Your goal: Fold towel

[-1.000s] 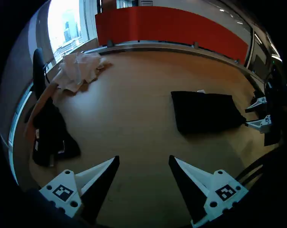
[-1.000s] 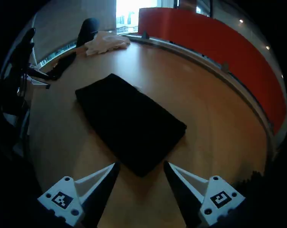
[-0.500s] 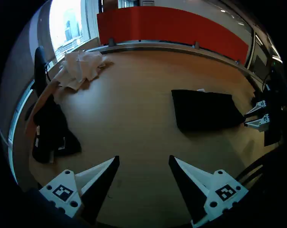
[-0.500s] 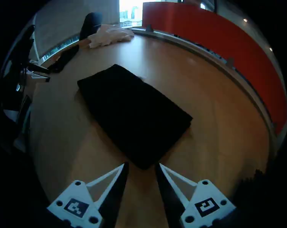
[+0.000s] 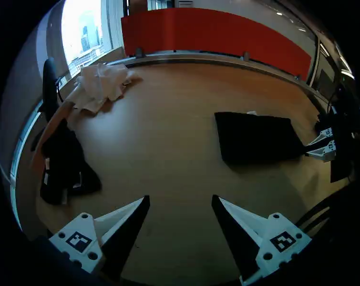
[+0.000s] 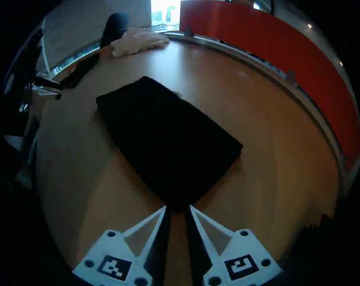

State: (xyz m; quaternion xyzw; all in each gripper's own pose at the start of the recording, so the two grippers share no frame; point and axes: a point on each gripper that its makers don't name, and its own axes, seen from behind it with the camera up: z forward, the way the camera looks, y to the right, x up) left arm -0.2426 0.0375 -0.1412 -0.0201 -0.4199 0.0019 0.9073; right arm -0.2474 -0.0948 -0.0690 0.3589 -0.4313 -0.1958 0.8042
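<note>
A black towel (image 5: 256, 138) lies folded flat in a rectangle on the wooden table (image 5: 165, 124). In the right gripper view the towel (image 6: 165, 138) stretches away from me, and its near corner sits between the fingers of my right gripper (image 6: 178, 209), which are nearly together and pinch that corner. In the left gripper view the right gripper (image 5: 315, 147) shows at the towel's far right corner. My left gripper (image 5: 180, 202) hovers open over bare wood, well to the left of the towel, holding nothing. The left gripper (image 6: 48, 89) also appears far off at the table's left edge.
A heap of pale cloths (image 5: 99, 82) lies at the far left corner of the table. A dark garment (image 5: 63, 164) hangs over the left edge near a chair (image 5: 48, 88). A red partition (image 5: 213, 31) runs behind the table's curved far rim.
My right gripper has moved forward and down to the towel's near corner, and its fingers have gone from wide apart to pinching it. The left gripper has barely moved.
</note>
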